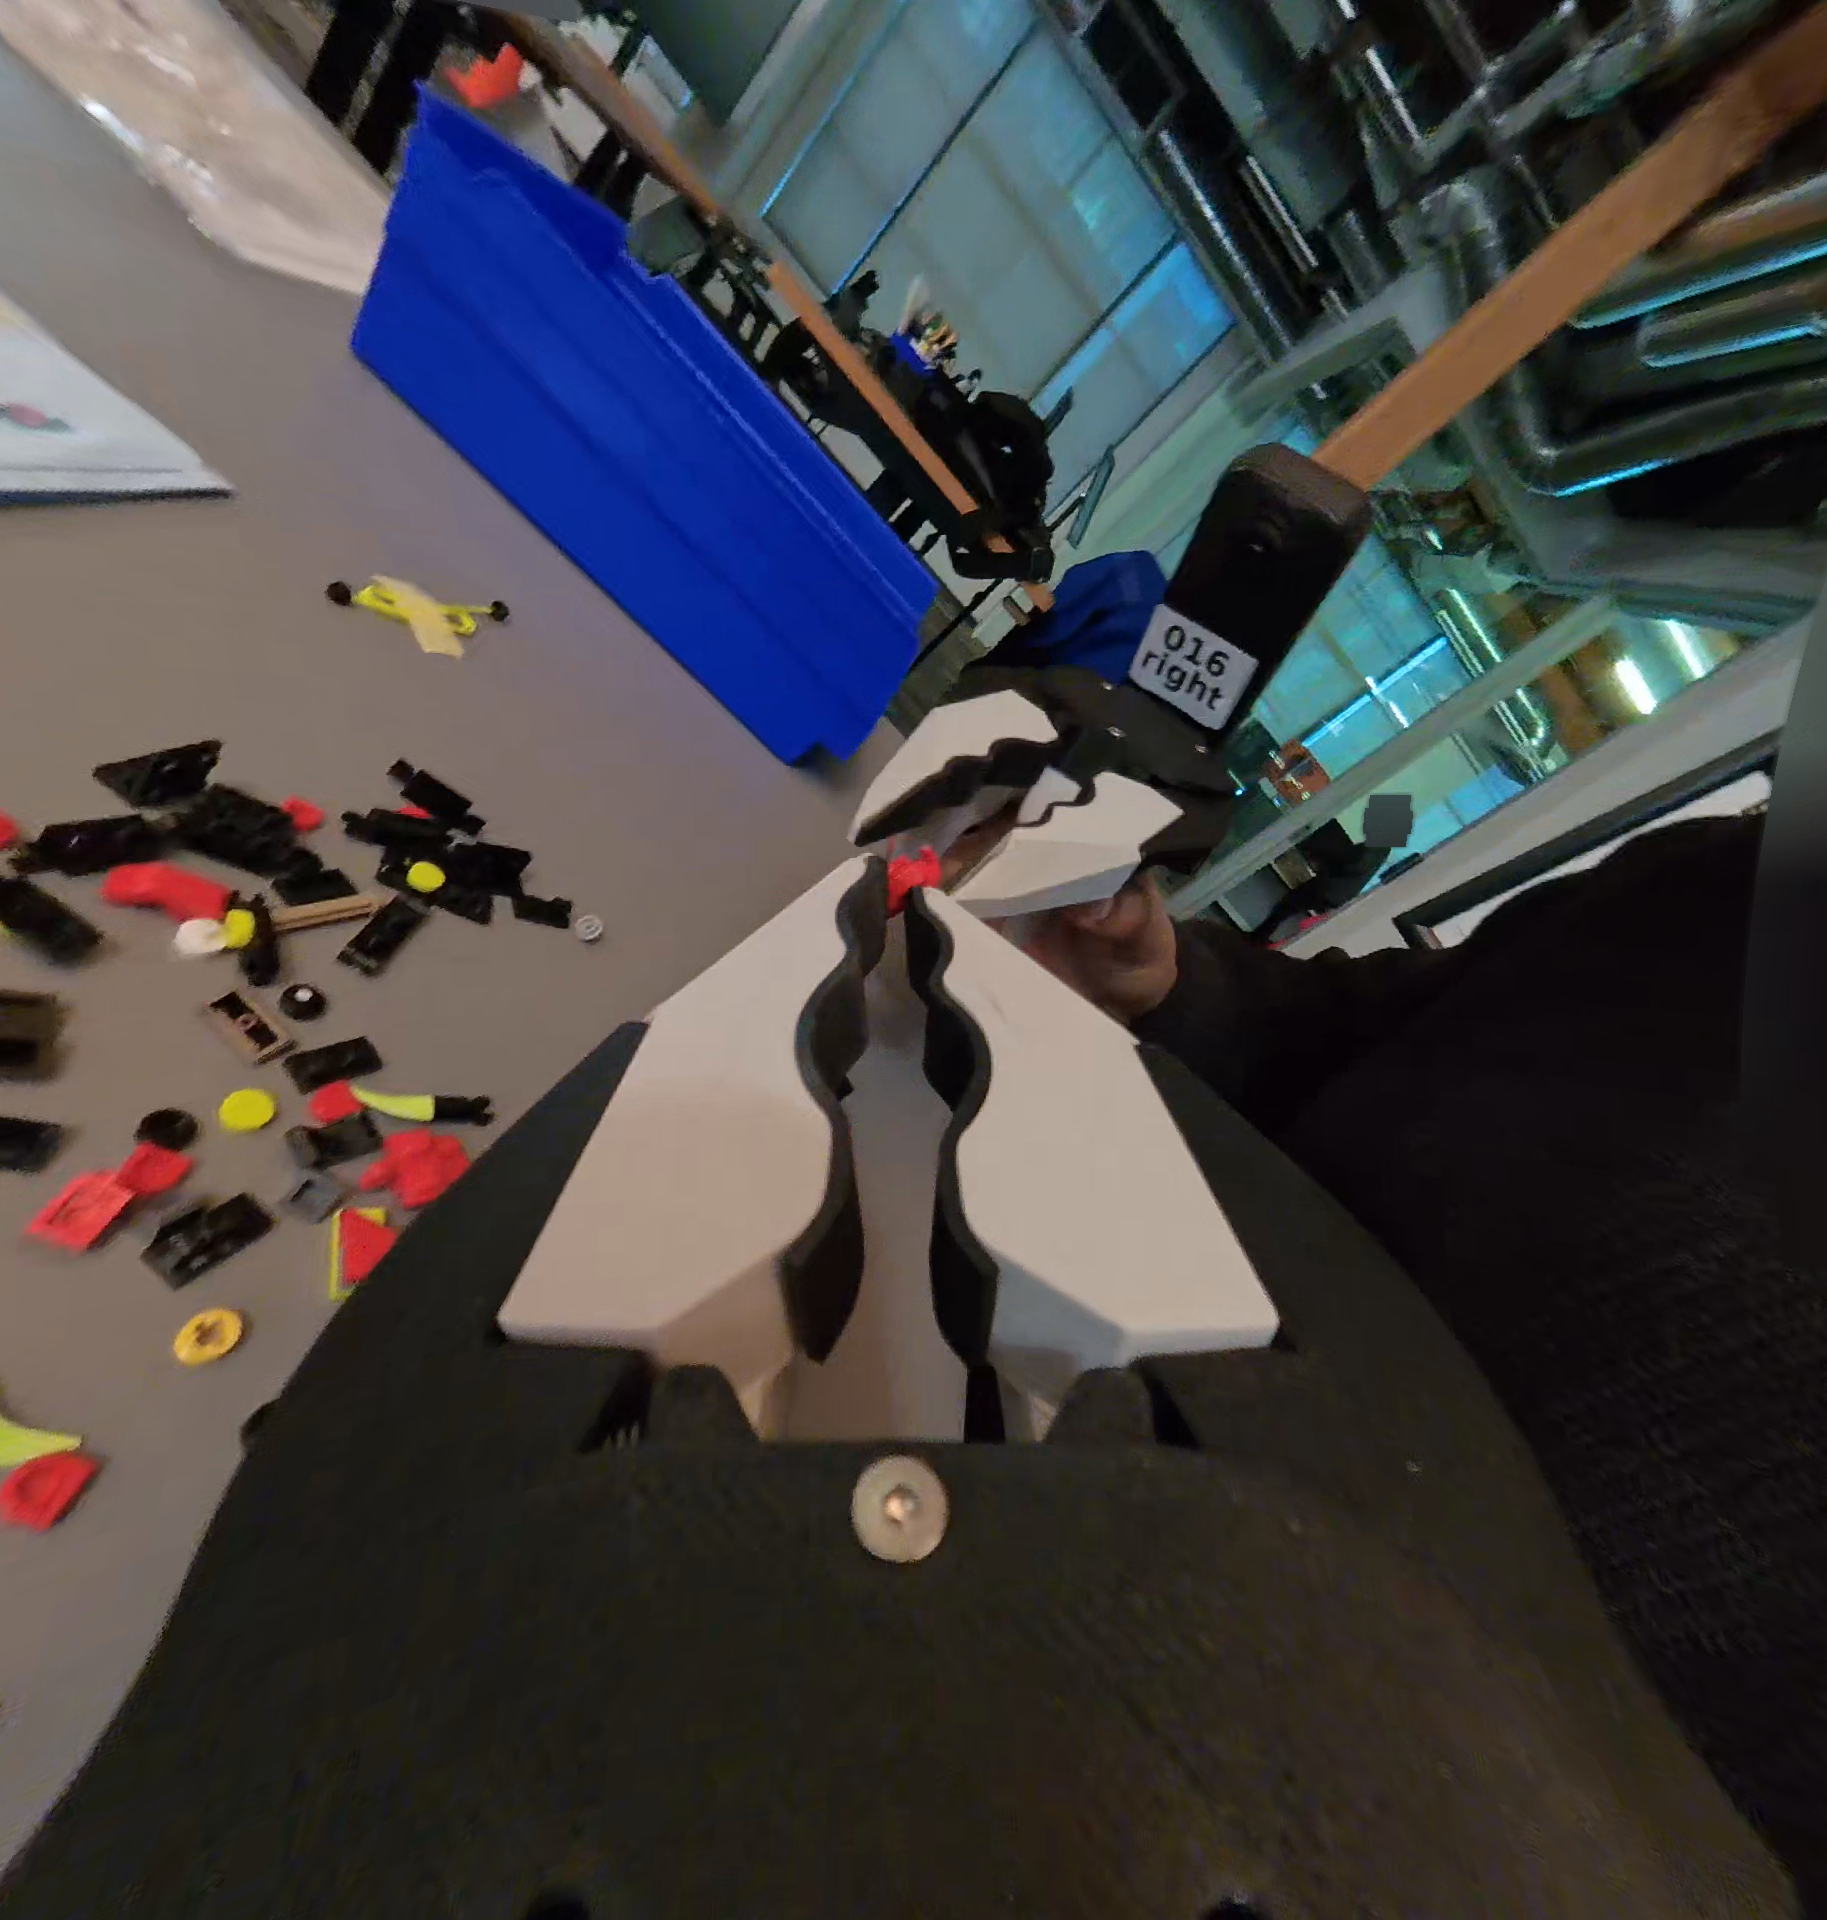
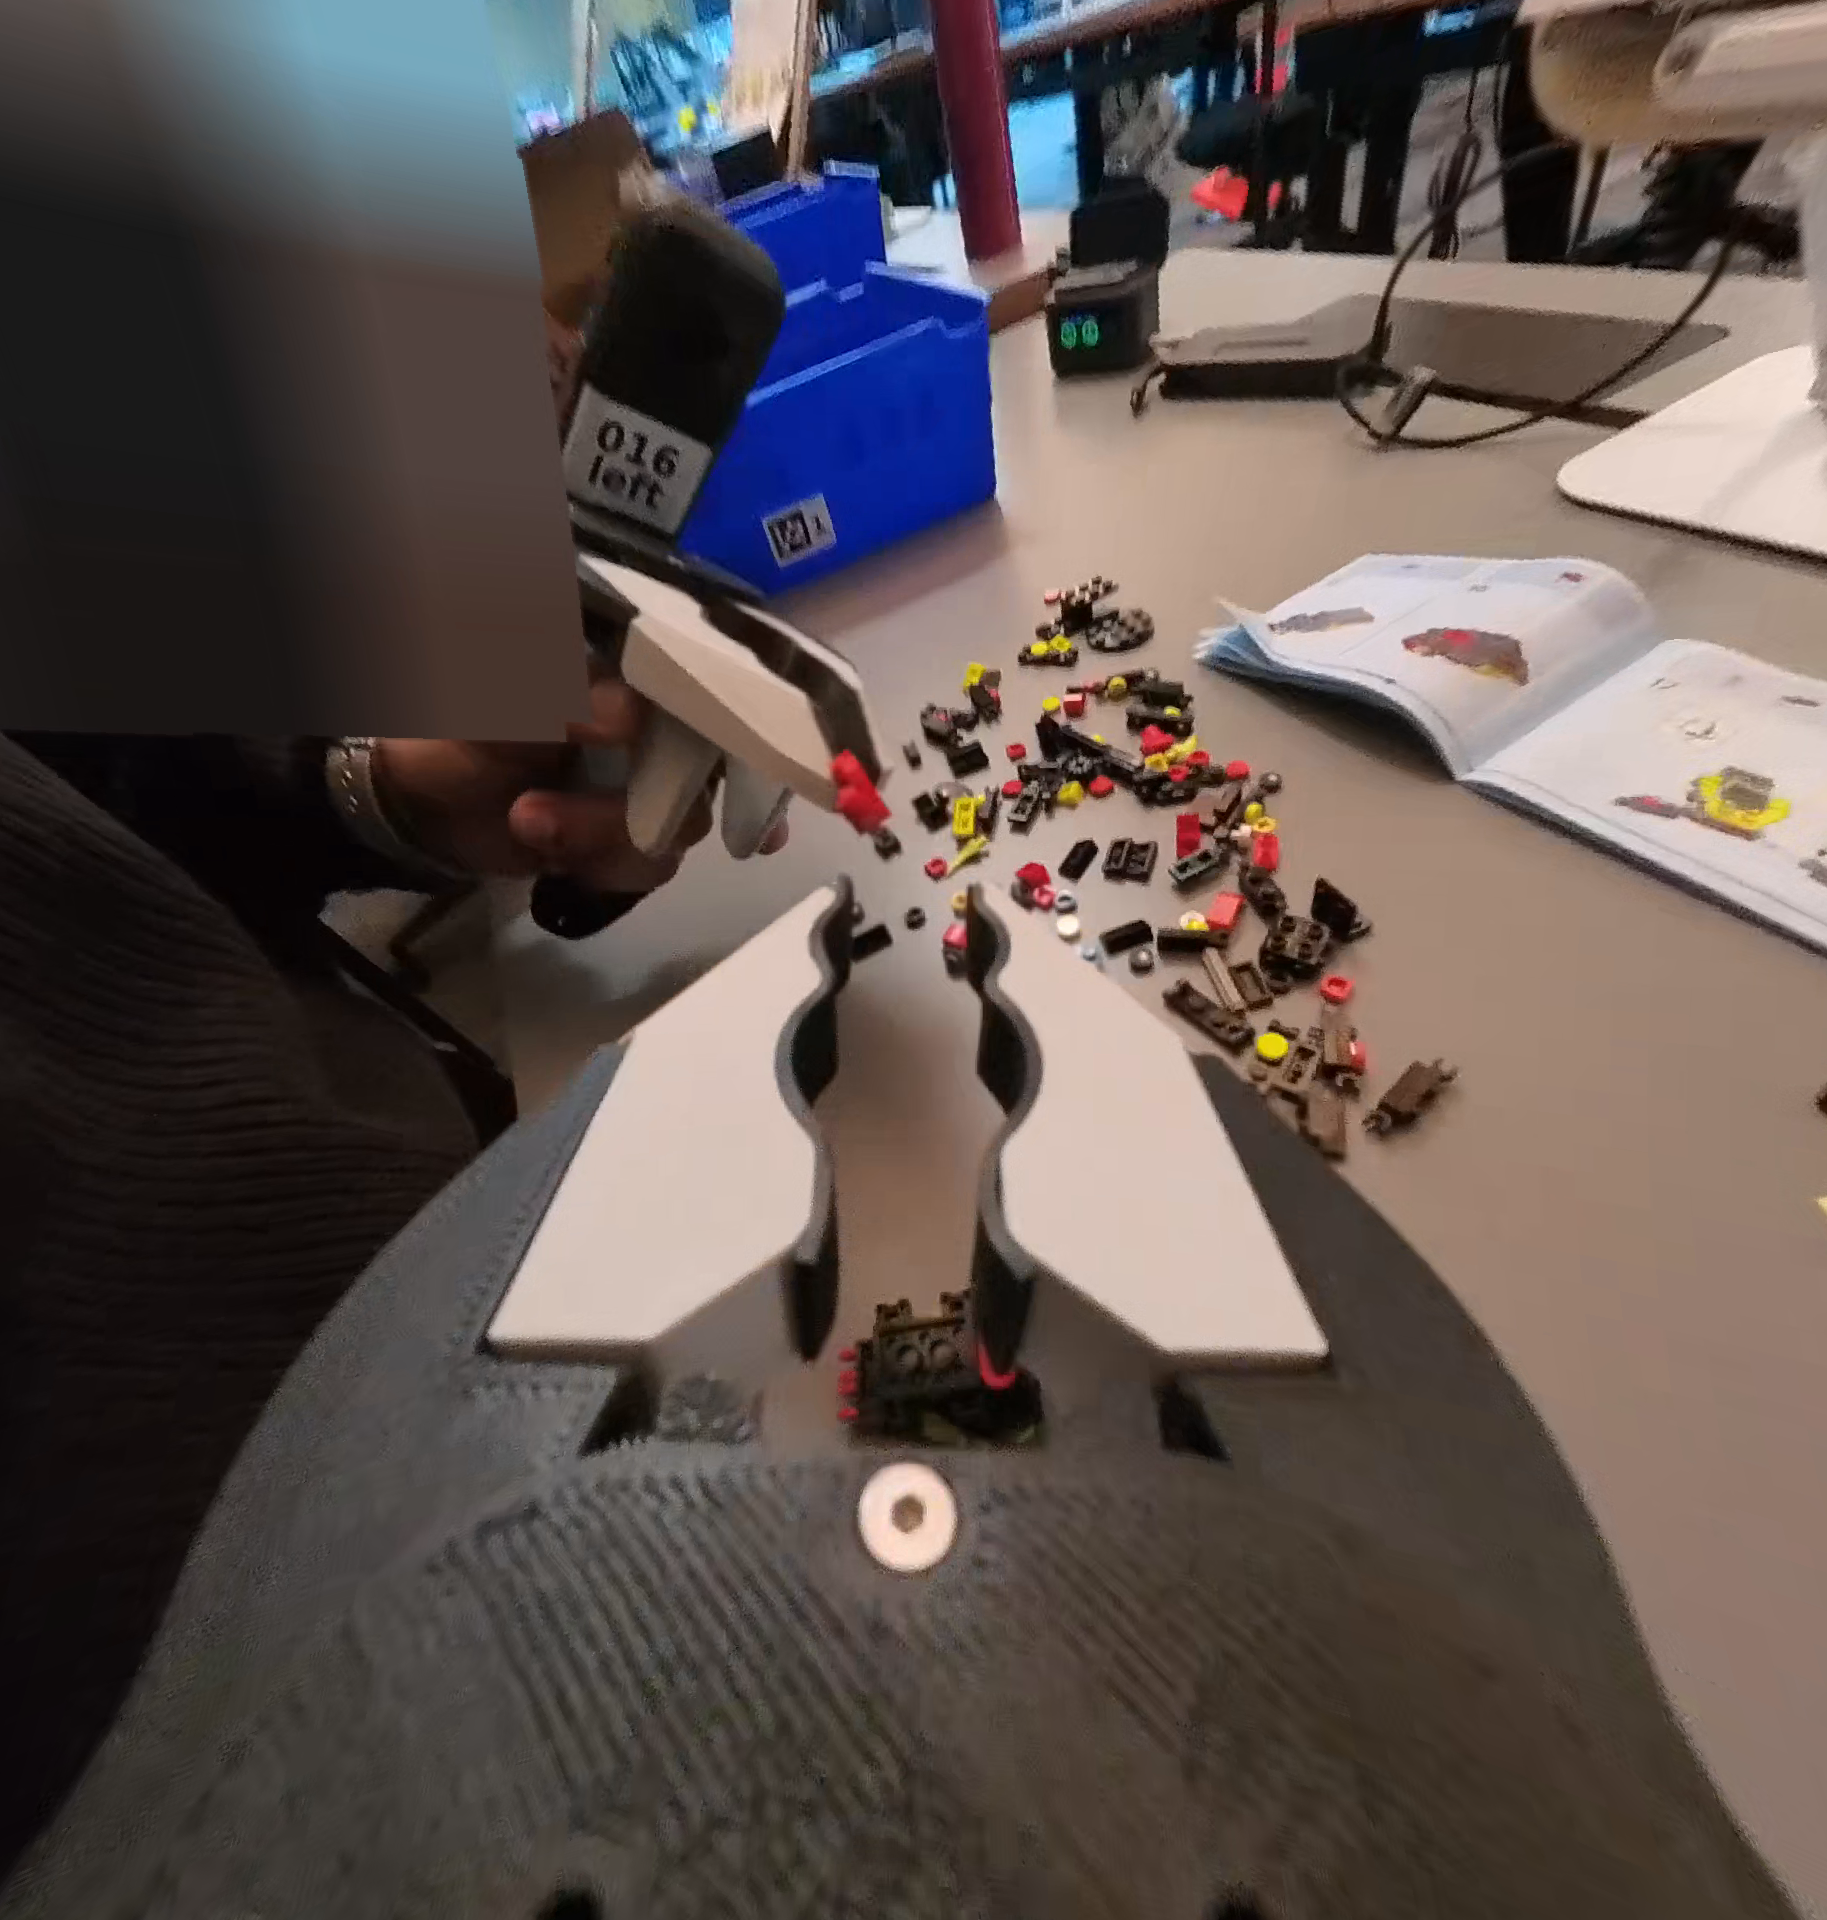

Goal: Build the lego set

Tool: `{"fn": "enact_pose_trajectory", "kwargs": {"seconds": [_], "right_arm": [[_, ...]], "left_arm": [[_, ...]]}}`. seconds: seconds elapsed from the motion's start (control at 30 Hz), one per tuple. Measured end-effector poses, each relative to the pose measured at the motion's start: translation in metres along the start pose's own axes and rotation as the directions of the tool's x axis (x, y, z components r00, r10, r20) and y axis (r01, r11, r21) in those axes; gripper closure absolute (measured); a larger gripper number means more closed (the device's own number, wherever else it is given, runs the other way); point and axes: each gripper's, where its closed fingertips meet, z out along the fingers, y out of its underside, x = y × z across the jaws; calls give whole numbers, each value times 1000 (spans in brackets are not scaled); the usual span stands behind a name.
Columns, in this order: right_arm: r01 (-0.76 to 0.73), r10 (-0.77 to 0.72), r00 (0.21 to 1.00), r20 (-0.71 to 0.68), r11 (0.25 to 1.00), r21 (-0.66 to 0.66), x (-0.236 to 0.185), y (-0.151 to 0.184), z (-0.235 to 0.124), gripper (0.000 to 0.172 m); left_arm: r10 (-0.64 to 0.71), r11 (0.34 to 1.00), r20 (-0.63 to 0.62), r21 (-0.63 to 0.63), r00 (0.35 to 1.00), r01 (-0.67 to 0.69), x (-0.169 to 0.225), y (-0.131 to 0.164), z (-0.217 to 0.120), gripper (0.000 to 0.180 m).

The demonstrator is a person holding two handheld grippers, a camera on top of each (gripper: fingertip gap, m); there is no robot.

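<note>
My left gripper (image 1: 893, 883) is shut on a small red brick piece (image 1: 914, 871), pinched at its very fingertips and held above the grey table (image 1: 597, 727). The right wrist view shows the same grasp (image 2: 855, 795) from the side. My right gripper (image 2: 904, 904) is open, with nothing between its tips. Those tips hover just below and in front of the red piece. A small black brick assembly with red bits (image 2: 930, 1361) shows low between the bases of its fingers, with a gap to the left finger. In the left wrist view the right gripper (image 1: 924, 847) faces mine with its jaws apart.
A heap of loose black, red and yellow pieces (image 2: 1148, 821) lies on the table, also in the left wrist view (image 1: 265, 935). A blue bin (image 2: 867, 416) stands behind. There is an open booklet (image 2: 1574, 686) at the right, and a black device (image 2: 1091, 322) and cables farther back. The tips of both grippers are at nearly the same place.
</note>
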Motion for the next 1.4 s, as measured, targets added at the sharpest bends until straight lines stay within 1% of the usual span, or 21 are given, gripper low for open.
{"fn": "enact_pose_trajectory", "kwargs": {"seconds": [0.1, 0.17, 0.23, 0.3, 0.37, 0.47, 0.63, 0.73, 0.87, 1.0, 1.1, 1.2, 1.27, 1.4], "right_arm": [[21, -24, 998, 63, 998, 59, -14, -10, 0, 151], [50, -60, 994, 93, 993, 110, -24, -17, -1, 154], [156, -163, 986, 35, 977, 147, -26, -25, -5, 155], [279, -278, 960, -32, 947, 161, -28, -31, -9, 158], [343, -339, 939, -51, 922, 180, -35, -35, -10, 161], [374, -366, 927, -77, 907, 193, -41, -39, -10, 162], [383, -376, 924, -73, 914, 135, -37, -29, -4, 159], [388, -381, 921, -82, 913, 124, -34, -28, -6, 168], [404, -397, 914, -89, 909, 98, -31, -25, -5, 168], [494, -489, 866, -108, 869, 30, -28, -18, -2, 168], [545, -545, 829, -124, 838, -39, -25, -10, 0, 168], [570, -579, 804, -135, 815, -100, -22, -5, 0, 169], [574, -590, 796, -136, 807, -138, -19, -1, 1, 170], [567, -594, 792, -144, 802, -187, -15, 5, 2, 170]], "left_arm": [[46, 999, -57, 26, 997, -44, 13, -4, 0, 180], [57, 998, -78, 29, 995, -55, 17, -5, 0, 180], [42, 998, -128, 50, 991, -36, 24, -6, -1, 180], [25, 997, -174, 74, 984, -12, 29, -10, -3, 180], [32, 995, -197, 96, 980, -13, 31, -13, -5, 180], [45, 996, -199, 86, 979, -28, 31, -10, -3, 180], [54, 997, -193, 62, 980, -43, 32, -6, 1, 180], [47, 998, -193, 52, 980, -37, 32, -4, 2, 180], [42, 999, -167, 38, 985, -36, 28, -1, 4, 180], [34, 999, -135, 4, 990, -33, 23, 3, 4, 180], [98, 994, -71, -36, 993, -101, 17, 8, 5, 180], [184, 980, 4, -71, 983, -183, 14, 10, 7, 180], [217, 973, 48, -91, 975, -212, 10, 12, 8, 180], [170, 982, 91, -92, 981, -162, 5, 14, 10, 180]]}}
